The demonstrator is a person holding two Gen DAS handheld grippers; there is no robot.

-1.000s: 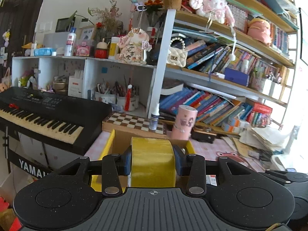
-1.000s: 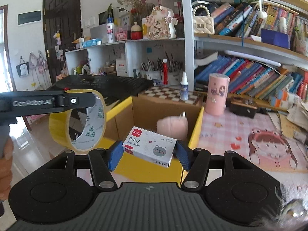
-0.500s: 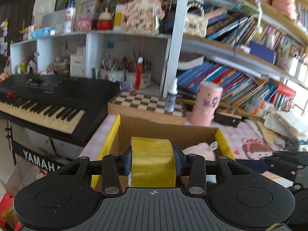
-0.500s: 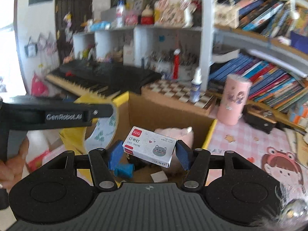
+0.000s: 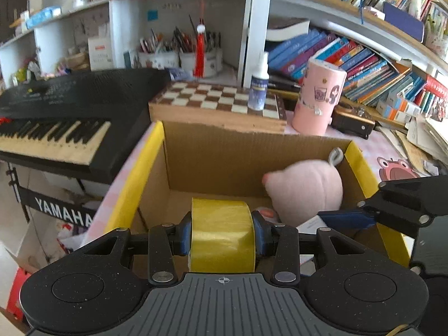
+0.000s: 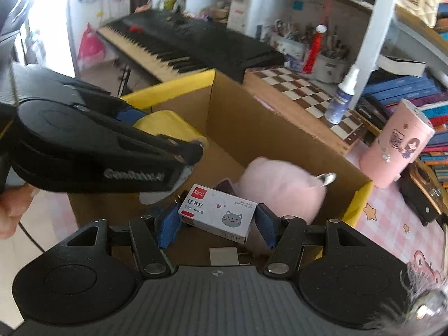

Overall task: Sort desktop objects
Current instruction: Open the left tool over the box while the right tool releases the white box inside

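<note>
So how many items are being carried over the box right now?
2: a yellow tape roll in the left hand-held gripper, a staple box in the right hand-held gripper. Both hang above the cardboard box.

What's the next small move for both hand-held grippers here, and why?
Probably lower a little further, then open. The left hand-held gripper holds the tape and the right hand-held gripper the staple box, both already over the open carton, beside the pink plush.

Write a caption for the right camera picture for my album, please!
Right gripper holds a staple box above the cardboard box, near a pink plush toy.
</note>
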